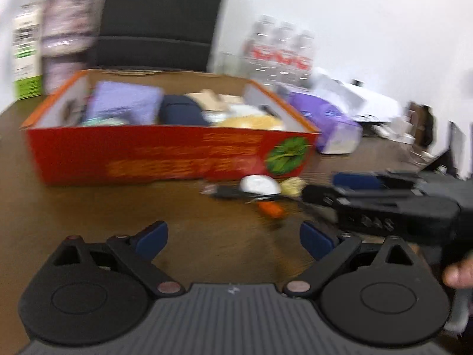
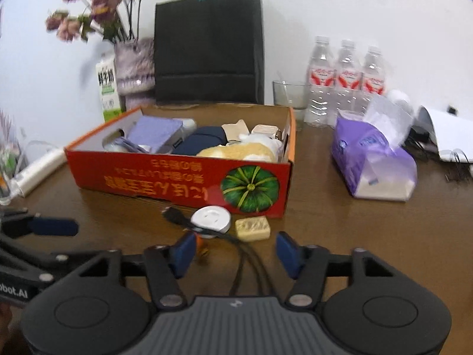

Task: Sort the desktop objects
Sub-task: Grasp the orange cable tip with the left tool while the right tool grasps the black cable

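A red cardboard box (image 2: 177, 177) with a pumpkin picture stands mid-table, holding a purple cloth, a dark blue pouch and a yellow plush. In front of it lie a white round disc (image 2: 210, 219), a pale yellow block (image 2: 253, 228), a black cable (image 2: 177, 217) and a small orange piece (image 1: 270, 208). My right gripper (image 2: 236, 251) is open just short of these, the cable running between its fingers without touching the pads. My left gripper (image 1: 233, 236) is open over bare table, nothing between its fingers. The box (image 1: 133, 153) is blurred in the left wrist view.
A purple tissue pack (image 2: 369, 159), three water bottles (image 2: 346, 74) and a glass (image 2: 288, 94) stand right of the box. Behind it are a black bag (image 2: 207, 50), a milk carton (image 2: 108, 88) and a flower vase (image 2: 134, 62). White papers (image 2: 449, 136) lie far right.
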A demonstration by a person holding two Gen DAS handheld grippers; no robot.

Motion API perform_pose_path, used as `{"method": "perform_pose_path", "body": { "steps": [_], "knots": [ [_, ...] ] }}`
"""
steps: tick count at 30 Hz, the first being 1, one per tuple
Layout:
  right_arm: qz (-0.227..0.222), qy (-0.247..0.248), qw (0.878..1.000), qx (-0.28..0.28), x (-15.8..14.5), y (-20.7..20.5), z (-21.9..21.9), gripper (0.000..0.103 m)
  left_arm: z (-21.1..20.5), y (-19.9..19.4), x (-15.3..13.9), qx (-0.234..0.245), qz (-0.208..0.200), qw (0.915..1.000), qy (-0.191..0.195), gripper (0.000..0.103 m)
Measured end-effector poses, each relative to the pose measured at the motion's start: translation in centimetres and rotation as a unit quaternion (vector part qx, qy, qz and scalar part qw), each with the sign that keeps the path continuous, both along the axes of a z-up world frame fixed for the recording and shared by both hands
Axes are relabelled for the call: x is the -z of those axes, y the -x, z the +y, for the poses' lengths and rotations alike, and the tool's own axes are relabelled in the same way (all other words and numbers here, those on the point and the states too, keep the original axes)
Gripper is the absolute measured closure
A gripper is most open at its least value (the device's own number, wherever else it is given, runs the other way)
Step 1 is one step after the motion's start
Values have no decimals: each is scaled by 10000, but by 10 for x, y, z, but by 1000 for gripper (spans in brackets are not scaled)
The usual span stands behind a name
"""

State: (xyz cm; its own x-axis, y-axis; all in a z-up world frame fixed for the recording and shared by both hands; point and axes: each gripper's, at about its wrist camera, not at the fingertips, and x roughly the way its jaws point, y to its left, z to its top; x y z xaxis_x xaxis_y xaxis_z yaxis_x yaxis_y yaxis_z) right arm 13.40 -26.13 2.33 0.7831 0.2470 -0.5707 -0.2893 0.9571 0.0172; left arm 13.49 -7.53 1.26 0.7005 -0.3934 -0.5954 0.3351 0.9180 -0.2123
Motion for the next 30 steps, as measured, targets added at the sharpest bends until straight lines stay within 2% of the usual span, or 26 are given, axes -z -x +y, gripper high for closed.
{"method": "perform_pose_path", "body": {
  "steps": [1,3,4,5,8,9,11,14,16,18,22,25,26,27,28,30],
  "knots": [
    [11,-58,10000,-42,-1,-4,-3,52,-6,-4,2,85,17,10000,13,9],
    [238,-198,9994,-153,-1,-15,-8,54,-21,-15,8,105,129,9999,-11,24],
    [415,-311,9984,-229,0,-21,-11,56,-28,-19,10,114,194,9997,-31,37],
    [544,-413,9972,-305,1,-26,-14,60,-34,-24,13,157,240,9996,-30,42],
    [680,-530,9951,-483,0,-31,-19,61,-50,-28,14,95,106,9997,-186,43],
    [724,-589,9945,-478,1,-33,-22,61,-52,-28,15,54,89,9998,-191,46],
    [892,-862,9912,-470,5,-38,-31,61,-53,-26,16,30,51,9998,-191,73],
    [1157,-1186,9850,-478,12,-41,-38,61,-44,-19,17,-85,112,9999,-31,86],
    [1095,-1190,9855,-511,13,-38,-34,61,-32,-11,17,-268,176,9994,105,90],
    [1059,-1058,9869,-599,13,-33,-26,61,-21,-1,15,-494,173,9986,70,90],
    [597,-382,9960,-541,18,-22,-1,61,5,19,10,-801,98,9967,25,90],
    [261,128,9981,-549,20,-10,17,58,26,36,8,-1030,115,9945,118,90],
    [209,157,9980,-571,20,-7,21,64,32,41,7,-1086,120,9939,124,90],
    [244,47,9979,-599,19,-5,22,81,37,46,7,-1140,126,9933,115,90],
    [254,-19,9977,-628,19,-3,24,92,42,51,6,-1199,135,9926,105,90],
    [325,-176,9974,-620,18,7,31,100,53,63,6,-1299,144,9914,97,90]
  ]
}}
